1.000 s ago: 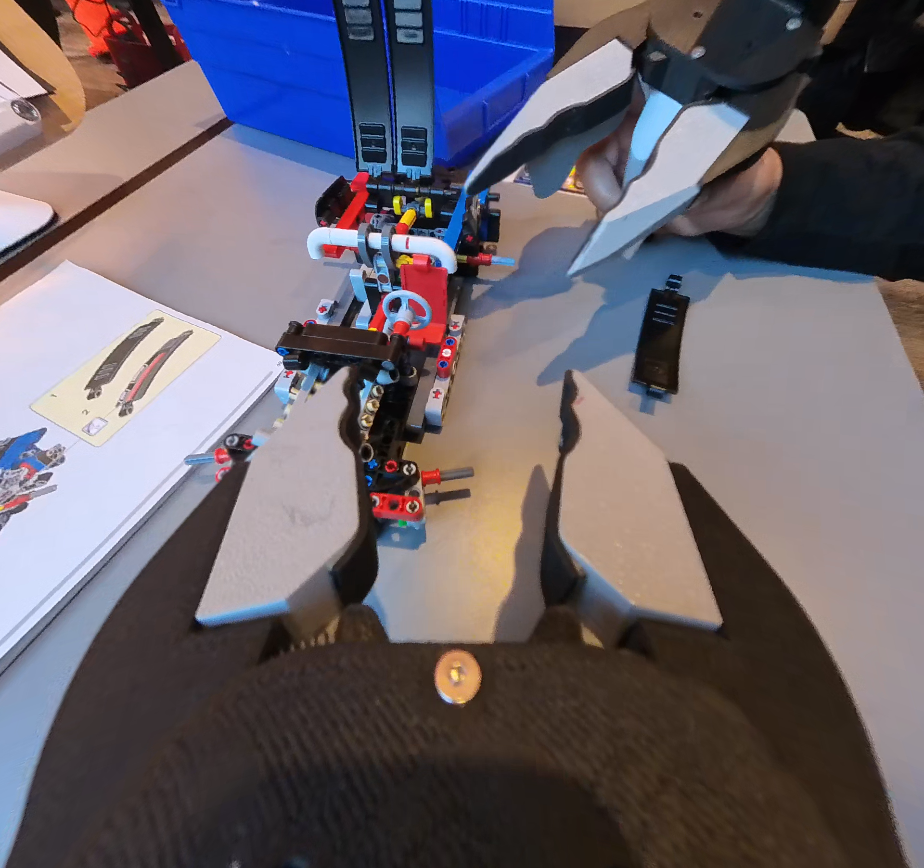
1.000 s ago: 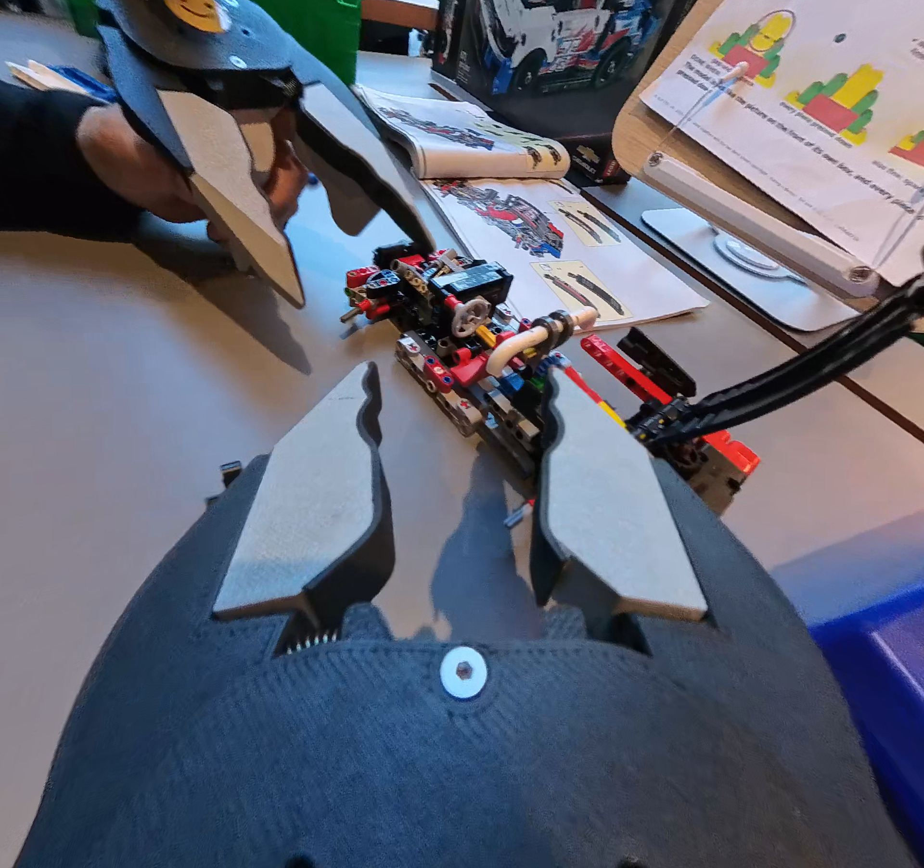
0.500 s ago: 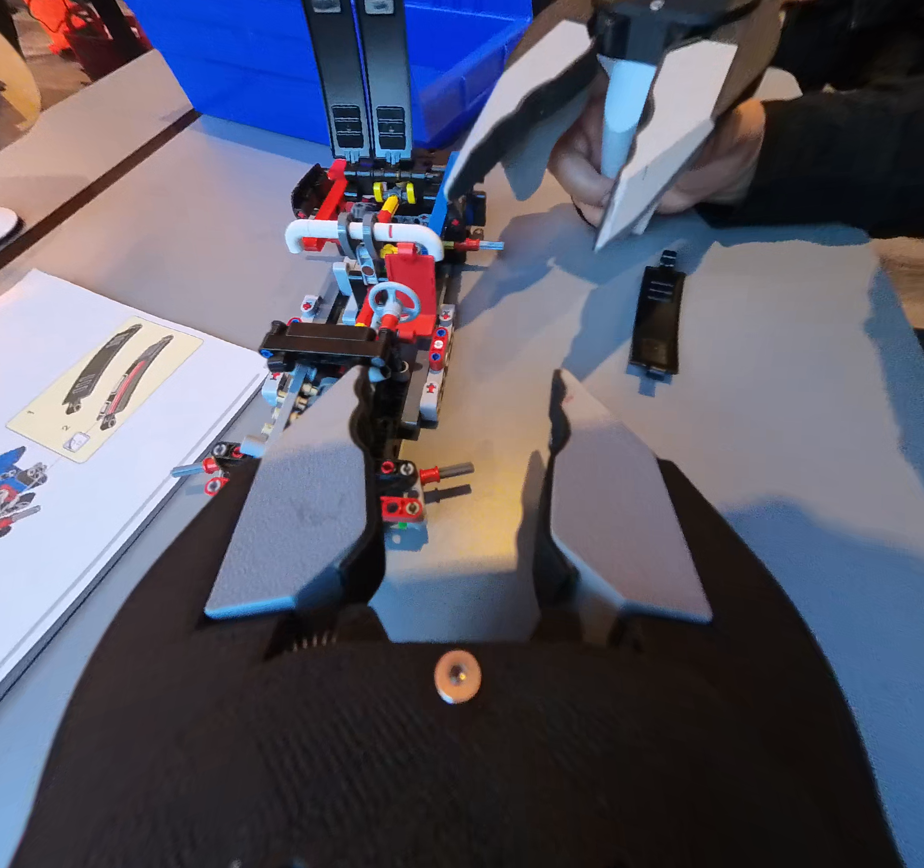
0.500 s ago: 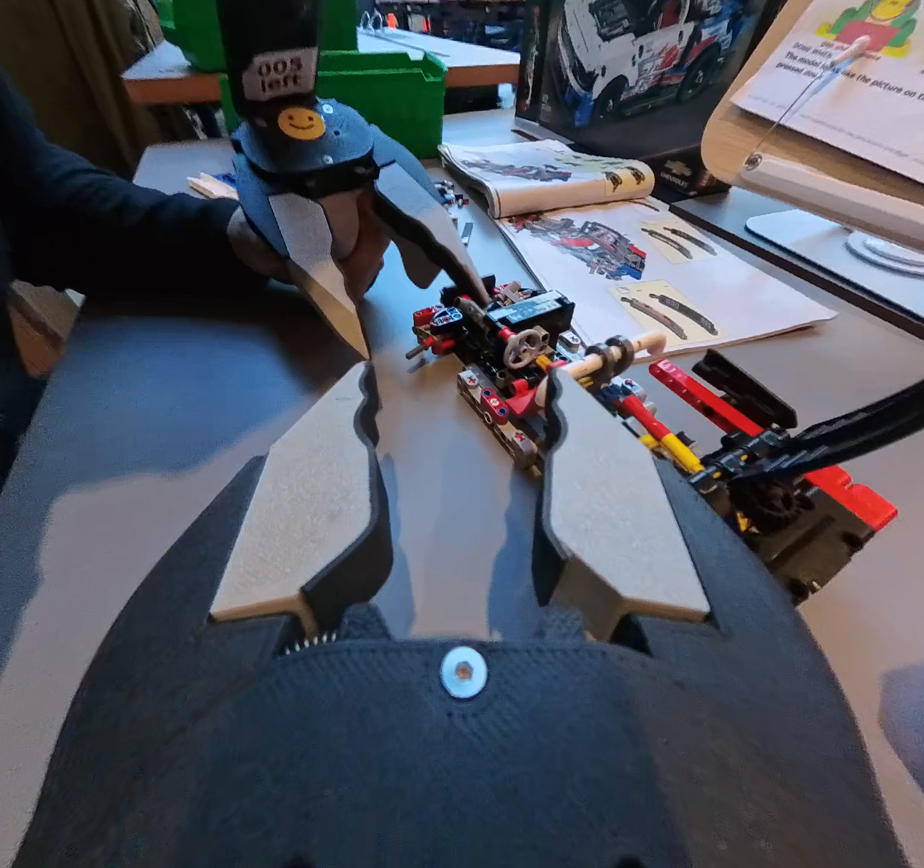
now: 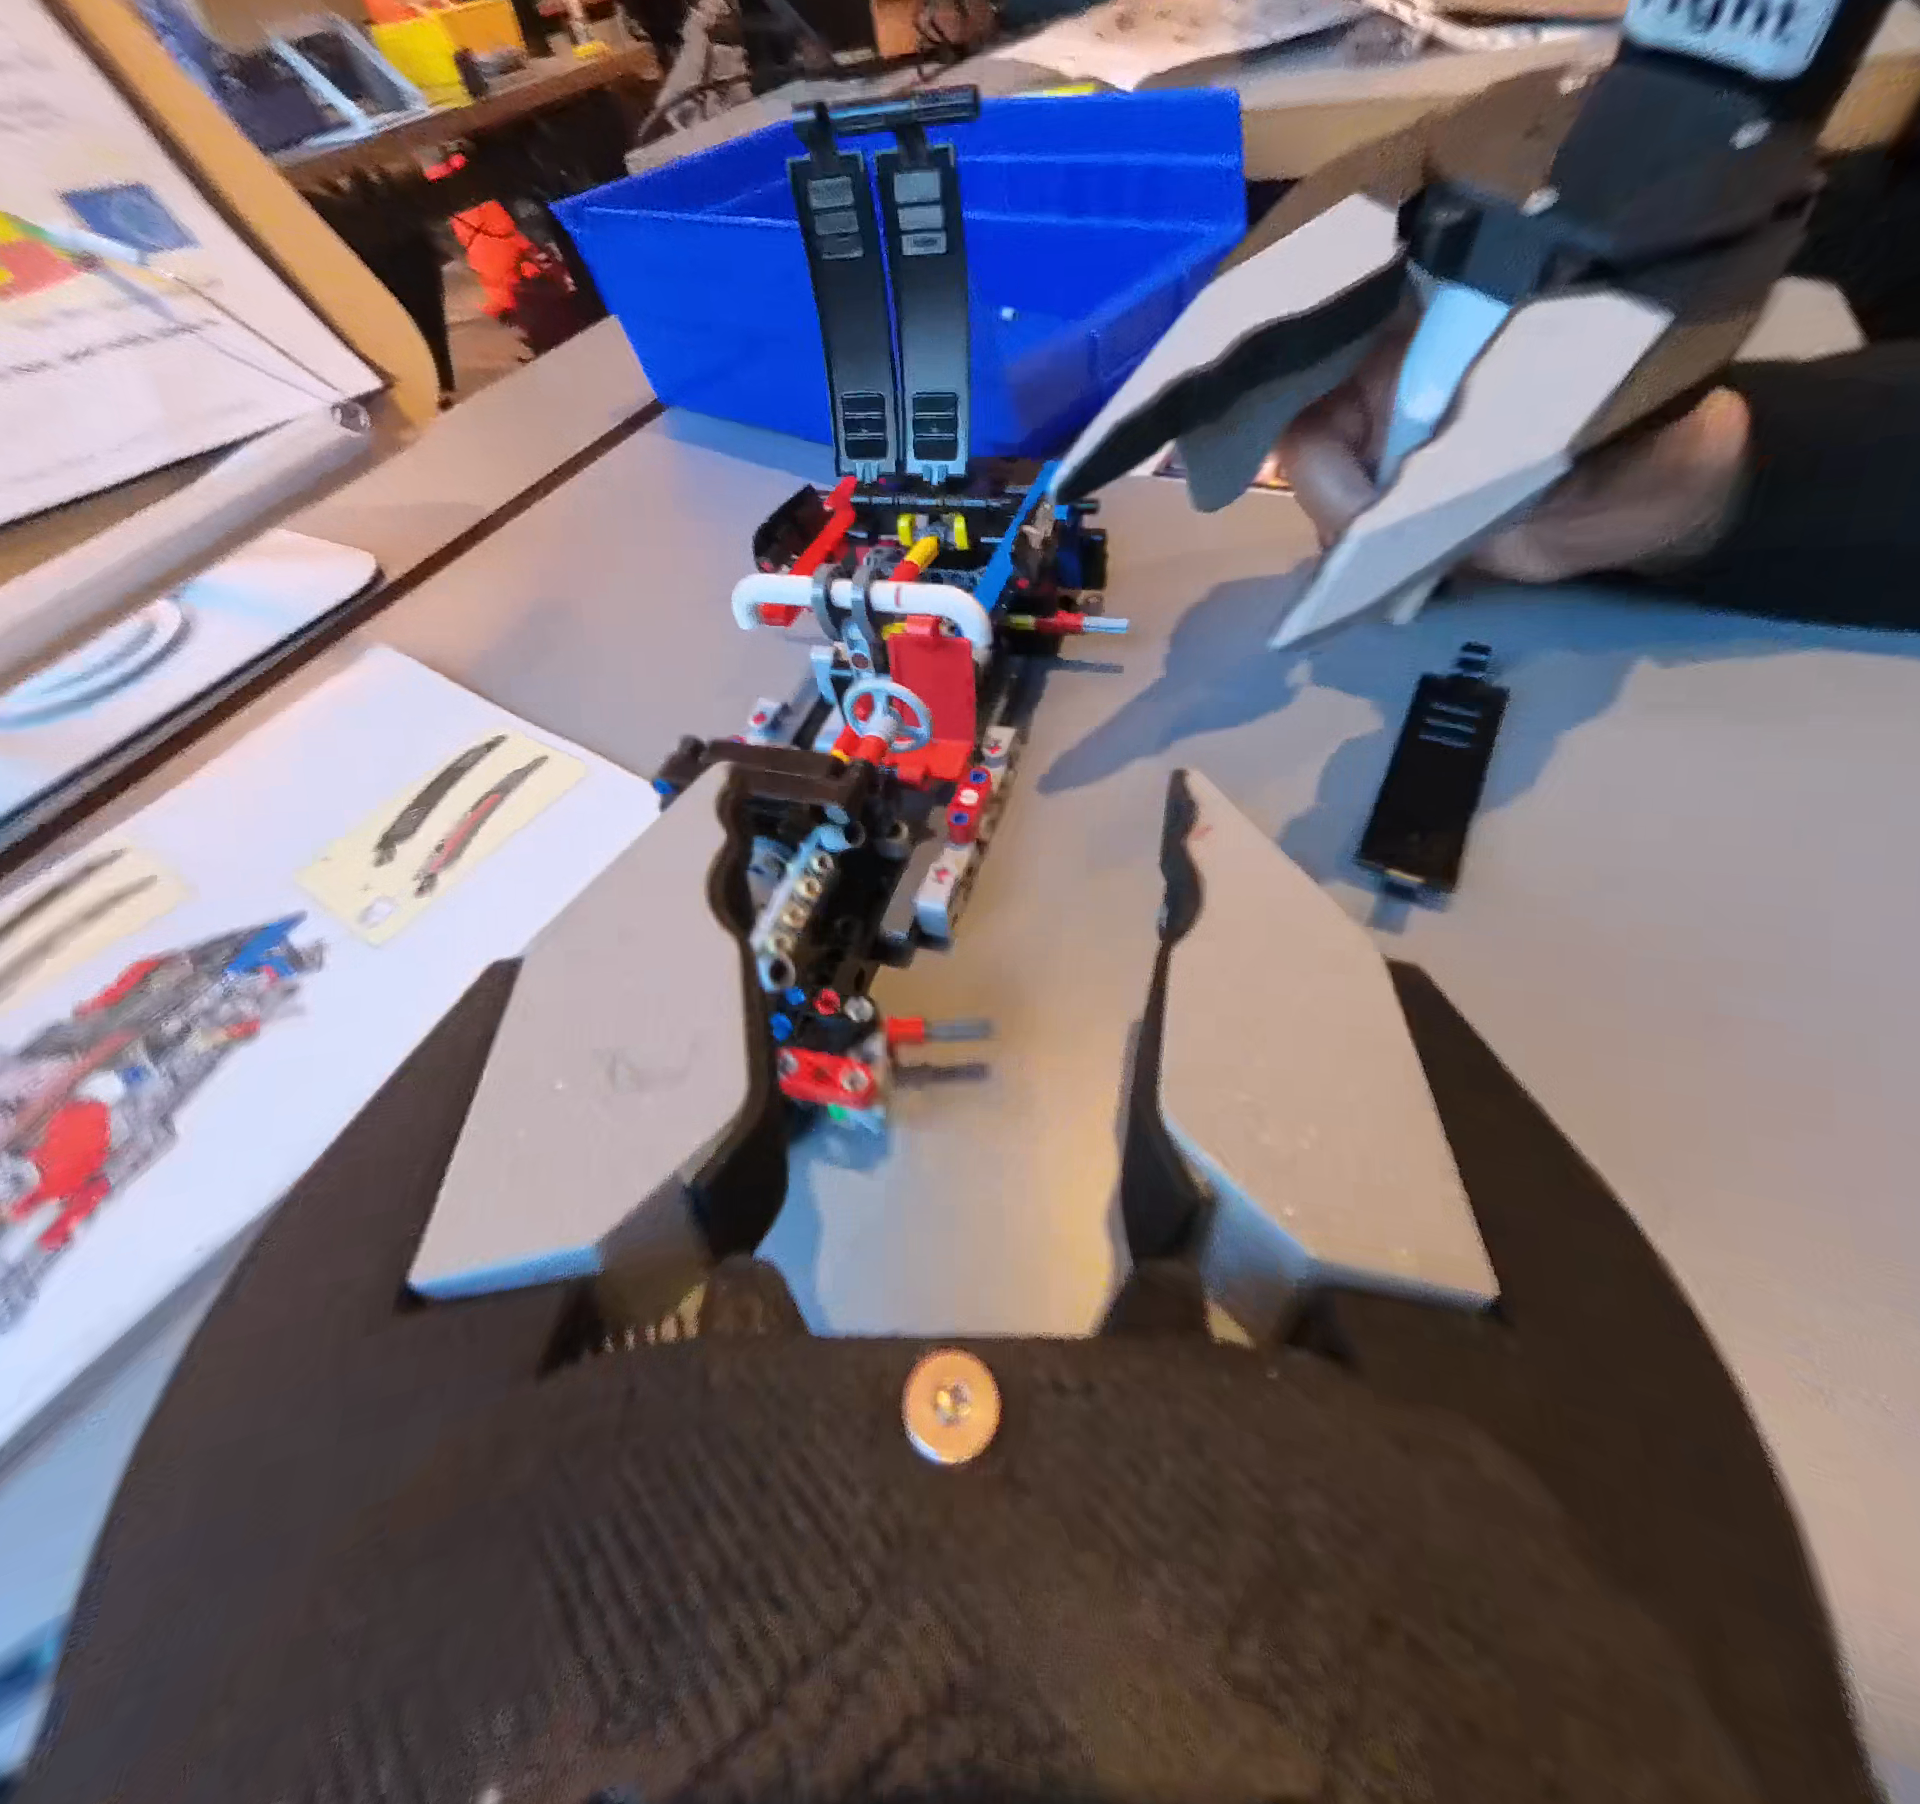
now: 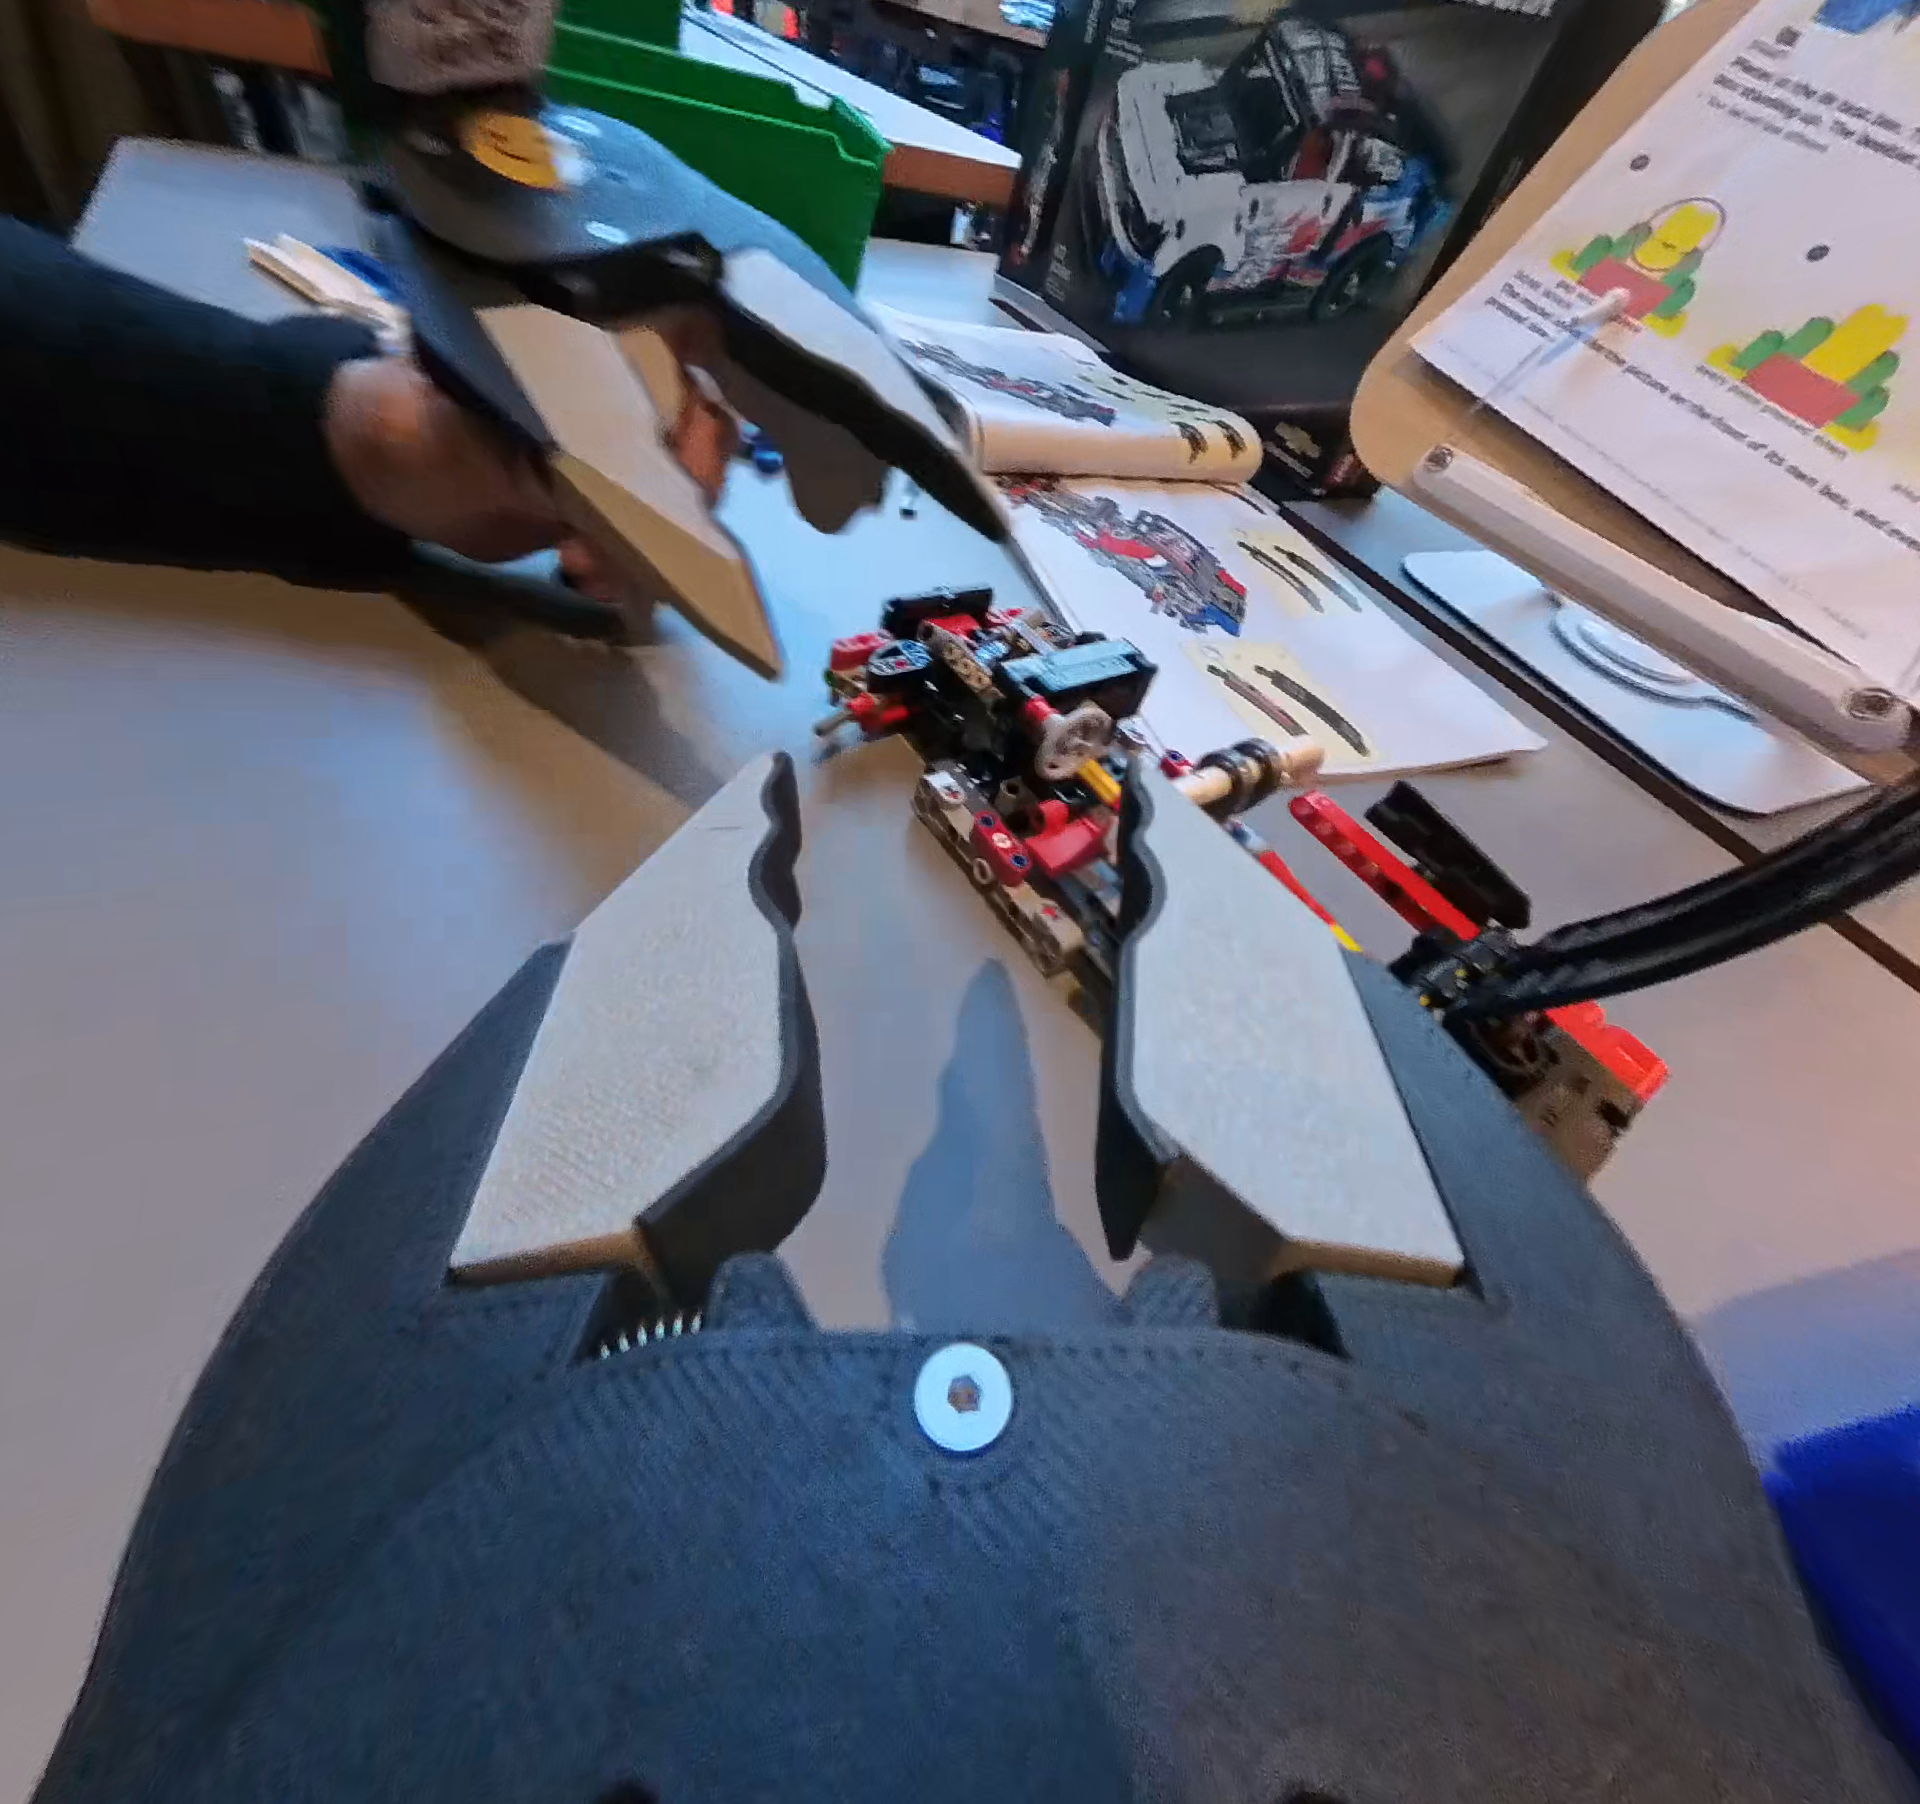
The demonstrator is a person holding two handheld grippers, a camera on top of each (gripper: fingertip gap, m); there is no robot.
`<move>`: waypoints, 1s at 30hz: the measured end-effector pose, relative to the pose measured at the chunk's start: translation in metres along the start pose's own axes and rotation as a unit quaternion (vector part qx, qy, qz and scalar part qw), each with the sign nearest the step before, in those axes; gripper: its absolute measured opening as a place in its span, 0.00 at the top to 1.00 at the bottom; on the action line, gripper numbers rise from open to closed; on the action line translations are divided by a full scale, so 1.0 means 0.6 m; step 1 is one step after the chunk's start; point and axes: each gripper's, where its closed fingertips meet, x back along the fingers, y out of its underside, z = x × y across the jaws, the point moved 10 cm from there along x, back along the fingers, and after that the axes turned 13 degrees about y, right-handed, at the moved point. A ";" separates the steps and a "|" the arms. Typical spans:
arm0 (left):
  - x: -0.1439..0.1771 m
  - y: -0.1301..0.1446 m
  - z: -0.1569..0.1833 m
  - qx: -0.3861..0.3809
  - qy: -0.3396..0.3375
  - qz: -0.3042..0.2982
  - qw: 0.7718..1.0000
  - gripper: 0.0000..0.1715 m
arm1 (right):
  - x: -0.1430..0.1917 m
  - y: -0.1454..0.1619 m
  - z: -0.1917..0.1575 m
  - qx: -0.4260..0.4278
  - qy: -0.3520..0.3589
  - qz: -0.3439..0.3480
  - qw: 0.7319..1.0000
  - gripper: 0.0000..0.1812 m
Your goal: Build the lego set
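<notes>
While the half-built lego car (image 5: 894, 767) stands on the grey counter (image 5: 1558, 1079), the left tool (image 5: 951, 819) is open at its near end, gripping nothing. Beyond the car's far end, the right tool (image 5: 1174, 549) is open and empty too. To the right of the car lies a loose black panel (image 5: 1429, 783).

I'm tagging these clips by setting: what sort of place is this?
Probably a workshop or lab: grey worktables, a blue parts bin, green bins and cluttered benches behind, with a half-built Lego car and its instruction booklet.
</notes>
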 end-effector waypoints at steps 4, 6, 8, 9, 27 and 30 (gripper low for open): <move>0.030 0.011 0.071 0.044 -0.001 -0.004 0.999 0.52 | -0.001 0.004 0.006 0.002 0.035 -0.010 0.999 0.66; 0.039 0.002 0.109 0.025 0.003 -0.024 0.999 0.53 | -0.002 0.005 0.005 0.009 0.051 -0.015 0.999 0.66; 0.036 -0.009 0.128 0.009 -0.009 -0.061 0.998 0.46 | -0.002 0.006 0.006 0.013 0.065 -0.022 0.998 0.65; 0.033 -0.015 0.131 0.006 -0.017 -0.072 0.997 0.41 | -0.003 0.007 0.007 0.011 0.071 -0.025 0.997 0.65; 0.038 0.022 0.085 -0.052 0.049 -0.024 0.997 0.54 | -0.001 -0.006 0.026 -0.080 -0.002 0.012 0.997 0.72; 0.038 0.024 0.077 -0.030 0.094 -0.027 0.995 0.56 | 0.000 -0.013 0.025 -0.094 -0.016 0.016 0.995 0.75</move>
